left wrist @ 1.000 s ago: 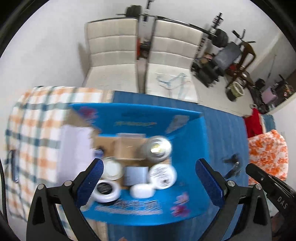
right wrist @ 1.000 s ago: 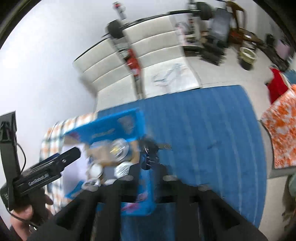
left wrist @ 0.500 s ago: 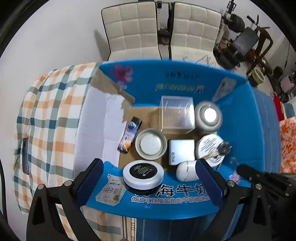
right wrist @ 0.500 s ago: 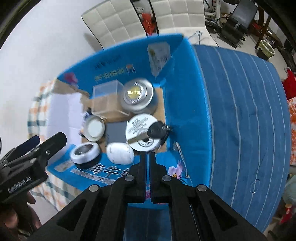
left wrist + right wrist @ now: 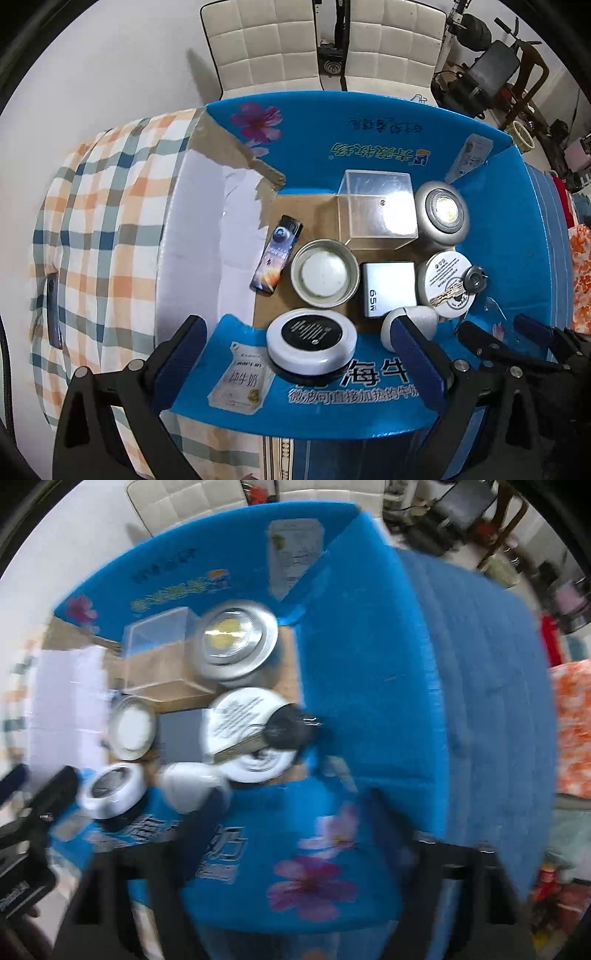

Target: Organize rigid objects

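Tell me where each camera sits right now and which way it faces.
Left wrist: on the left gripper, facing steeply down into the open blue cardboard box; its own open blue-padded fingers show, with the right gripper at the lower right.
Right wrist: on the right gripper, looking straight down over the box's near right corner; its own blurred, open fingers show, with the left gripper at the lower left.
Shared: the box, the key with a black head on the white round tin.

I am working in a lived-in home: two cream padded dining chairs (image 5: 321,40) at a white wall, exercise equipment (image 5: 491,70) stored beside them, and a checked tablecloth (image 5: 99,206) under the carton.
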### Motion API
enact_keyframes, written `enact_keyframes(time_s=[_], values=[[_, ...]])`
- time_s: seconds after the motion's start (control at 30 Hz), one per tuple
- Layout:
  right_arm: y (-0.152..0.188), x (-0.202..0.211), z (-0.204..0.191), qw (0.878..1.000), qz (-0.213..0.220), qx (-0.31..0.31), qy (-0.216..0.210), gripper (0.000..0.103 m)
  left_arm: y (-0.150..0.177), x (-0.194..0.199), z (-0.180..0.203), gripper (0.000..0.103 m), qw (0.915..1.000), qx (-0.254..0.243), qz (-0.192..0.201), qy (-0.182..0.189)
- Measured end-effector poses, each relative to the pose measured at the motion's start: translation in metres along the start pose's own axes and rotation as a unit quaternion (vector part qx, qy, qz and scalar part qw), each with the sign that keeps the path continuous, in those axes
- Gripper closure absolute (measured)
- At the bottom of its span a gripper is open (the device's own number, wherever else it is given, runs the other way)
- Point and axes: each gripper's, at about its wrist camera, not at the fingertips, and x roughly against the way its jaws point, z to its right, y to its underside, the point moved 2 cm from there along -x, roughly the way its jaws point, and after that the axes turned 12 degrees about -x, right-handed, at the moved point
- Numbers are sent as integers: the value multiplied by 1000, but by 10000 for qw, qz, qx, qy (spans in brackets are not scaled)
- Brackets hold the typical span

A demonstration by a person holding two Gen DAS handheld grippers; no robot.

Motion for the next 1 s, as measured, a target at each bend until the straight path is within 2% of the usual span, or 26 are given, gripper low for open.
enact_keyframes(time_s=[0.13, 0.27, 0.43, 0.73, 0.87, 1.0], values=[[8, 5, 1, 9999, 79, 23, 71, 15, 5, 13, -5, 1, 10000, 23, 59, -25], [15, 41, 8, 9996, 267, -12, -130, 15, 7, 48, -7, 1, 9996, 58, 261, 63], [30, 121, 13, 9968, 741, 39, -306, 11, 10, 115, -1, 1, 9977, 32, 647, 221], [72, 256, 17, 9866, 1344, 96, -920, 10, 35, 241, 5, 1, 9899, -20, 1418, 29], [99, 311, 16, 9783, 1766, 357, -1026, 9, 47, 280, 7, 1, 9848, 36, 1733, -93], [117, 344, 15, 9721, 2039, 497, -1051, 9, 57, 304, 9, 1, 9803, -3, 1957, -272]])
